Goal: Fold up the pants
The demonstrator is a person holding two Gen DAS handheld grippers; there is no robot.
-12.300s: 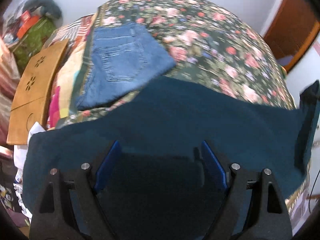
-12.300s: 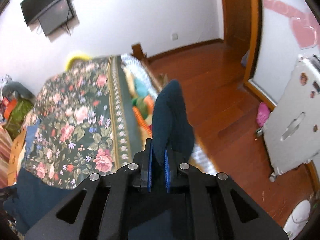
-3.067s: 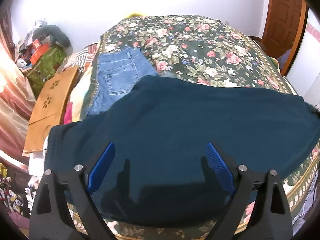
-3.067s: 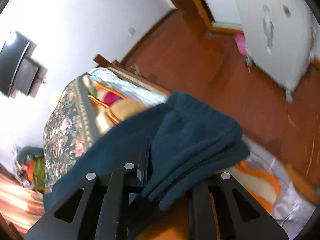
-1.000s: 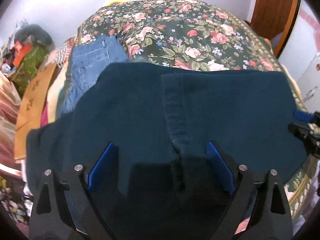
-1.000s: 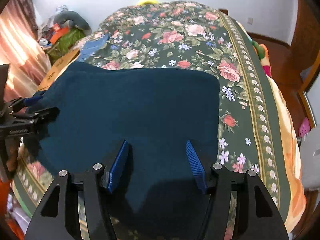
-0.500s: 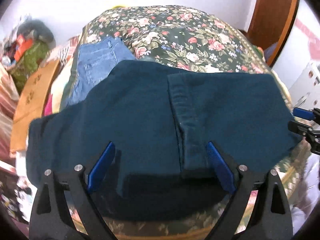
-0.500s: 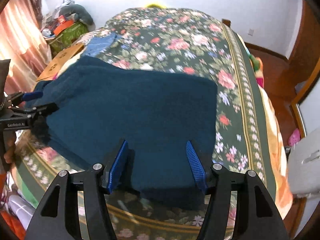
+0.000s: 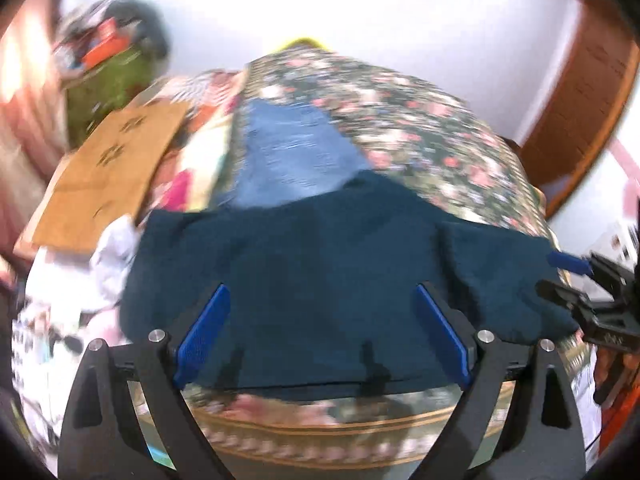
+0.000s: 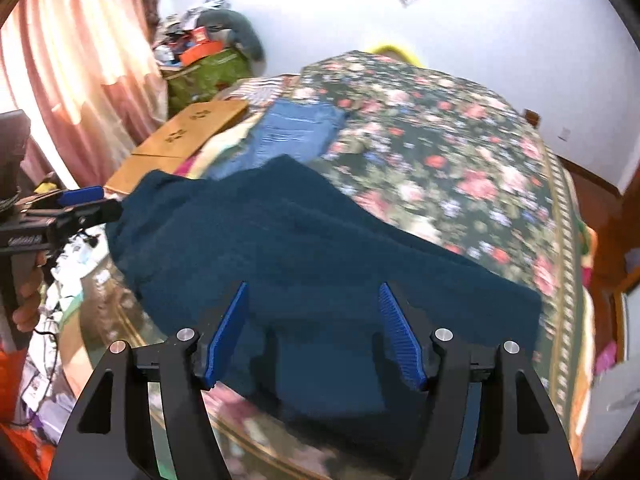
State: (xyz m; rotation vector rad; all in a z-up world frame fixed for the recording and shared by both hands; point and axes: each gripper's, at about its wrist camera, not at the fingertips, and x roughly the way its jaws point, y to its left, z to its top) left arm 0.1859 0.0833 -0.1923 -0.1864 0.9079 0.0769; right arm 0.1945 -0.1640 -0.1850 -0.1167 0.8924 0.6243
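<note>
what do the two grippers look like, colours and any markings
Both match: the left gripper and right gripper have black angular frames with triangular cutouts, silver round bolts, and ribbed blue pads on the fingers. Small white lettering marks the left one's side, unreadable here.

Left wrist view is motion-blurred; the jeans (partly under the pants) lack detail.

Beyond the jaws we see a bed under a dark floral bedspread, folded blue jeans lying on its far left part. Left of them rests a wooden board; pink curtains hang further left.
</note>
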